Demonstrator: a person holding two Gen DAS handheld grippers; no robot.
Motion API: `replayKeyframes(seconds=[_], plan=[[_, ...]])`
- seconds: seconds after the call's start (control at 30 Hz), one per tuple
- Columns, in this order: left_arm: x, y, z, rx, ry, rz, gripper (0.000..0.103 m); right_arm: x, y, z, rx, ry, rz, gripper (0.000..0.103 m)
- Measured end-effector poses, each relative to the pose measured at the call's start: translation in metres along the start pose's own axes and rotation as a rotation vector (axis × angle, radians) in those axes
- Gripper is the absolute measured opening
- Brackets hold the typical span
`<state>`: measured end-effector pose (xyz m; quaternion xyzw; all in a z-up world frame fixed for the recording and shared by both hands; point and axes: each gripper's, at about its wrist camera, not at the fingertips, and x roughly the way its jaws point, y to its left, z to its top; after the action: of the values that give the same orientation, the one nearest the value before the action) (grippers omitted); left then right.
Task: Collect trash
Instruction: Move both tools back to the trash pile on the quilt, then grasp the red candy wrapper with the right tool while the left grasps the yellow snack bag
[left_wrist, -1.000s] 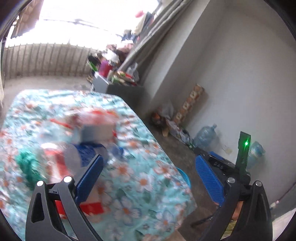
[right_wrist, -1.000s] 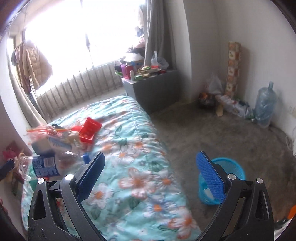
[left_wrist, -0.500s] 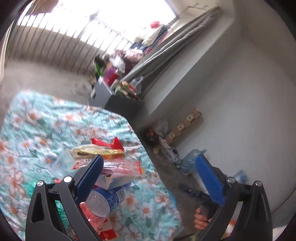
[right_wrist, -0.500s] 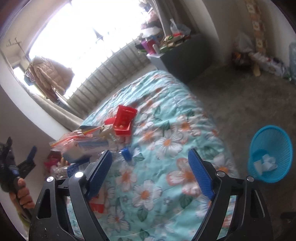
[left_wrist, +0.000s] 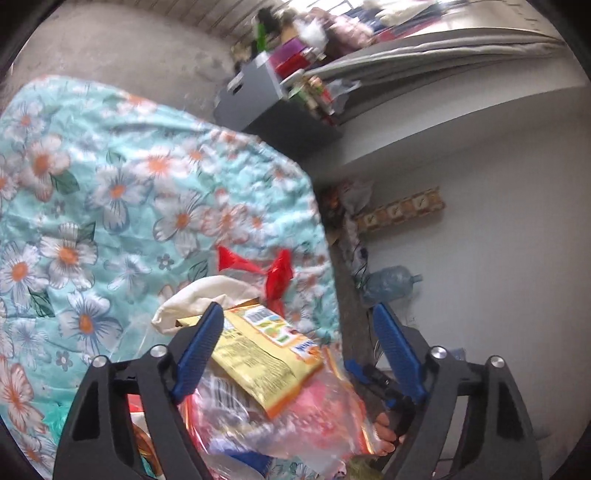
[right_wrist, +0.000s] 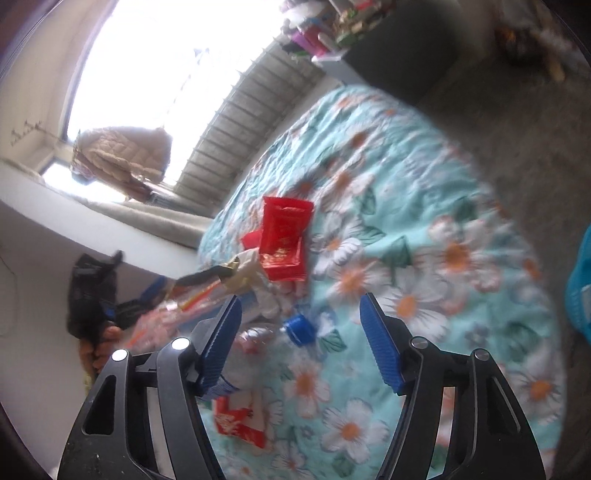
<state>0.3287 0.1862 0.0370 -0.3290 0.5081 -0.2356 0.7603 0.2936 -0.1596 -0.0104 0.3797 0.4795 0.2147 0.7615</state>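
A flowered blanket (left_wrist: 110, 206) carries the trash in one heap at its near edge, handy for both grippers. The blue basket (right_wrist: 581, 291) waits on the floor beside it. The left gripper (left_wrist: 295, 343) is closing around a yellow snack bag (left_wrist: 258, 354) atop the heap, pads not yet pressing. The right gripper (right_wrist: 301, 339) is closing toward a bottle's blue cap (right_wrist: 300, 329), holding nothing.
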Motion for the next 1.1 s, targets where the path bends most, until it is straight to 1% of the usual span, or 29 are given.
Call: replayKeyframes(seconds=[0.07, 0.13, 0.23, 0.27, 0.33, 0.43, 0.53, 0.73, 0.77, 0.9, 1.1], plan=[[0.011, 0.008, 0.004, -0.020, 0.041, 0.015, 0.074, 0.018, -0.006, 0.009, 0.053, 0.043, 0.043, 0.060], [0.017, 0.018, 0.004, -0.047, 0.065, 0.023, 0.071, 0.036, -0.011, 0.016, 0.091, 0.081, 0.068, 0.059], [0.018, 0.026, 0.000, -0.077, 0.091, 0.017, 0.066, 0.061, -0.014, 0.026, 0.127, 0.133, 0.084, 0.058], [0.016, 0.026, -0.002, -0.075, 0.098, 0.002, 0.065, 0.068, -0.014, 0.028, 0.134, 0.147, 0.089, 0.058], [0.014, 0.025, -0.006, -0.070, 0.109, -0.019, 0.065, 0.078, -0.011, 0.033, 0.140, 0.168, 0.097, 0.058], [0.013, 0.026, -0.011, -0.079, 0.131, -0.024, 0.065, 0.094, -0.007, 0.039, 0.141, 0.193, 0.100, 0.058], [0.013, 0.032, -0.012, -0.097, 0.148, -0.018, 0.063, 0.107, -0.003, 0.043, 0.150, 0.211, 0.087, 0.057], [0.017, 0.042, -0.022, -0.138, 0.205, -0.060, 0.059, 0.118, -0.005, 0.052, 0.167, 0.238, 0.074, 0.055], [0.018, 0.043, -0.023, -0.145, 0.208, -0.068, 0.059, 0.119, -0.005, 0.052, 0.170, 0.241, 0.074, 0.054], [0.021, 0.046, -0.022, -0.168, 0.204, -0.092, 0.051, 0.120, -0.003, 0.053, 0.180, 0.245, 0.069, 0.052], [0.034, 0.052, -0.019, -0.192, 0.205, -0.078, 0.044, 0.131, 0.001, 0.059, 0.189, 0.250, 0.067, 0.048]])
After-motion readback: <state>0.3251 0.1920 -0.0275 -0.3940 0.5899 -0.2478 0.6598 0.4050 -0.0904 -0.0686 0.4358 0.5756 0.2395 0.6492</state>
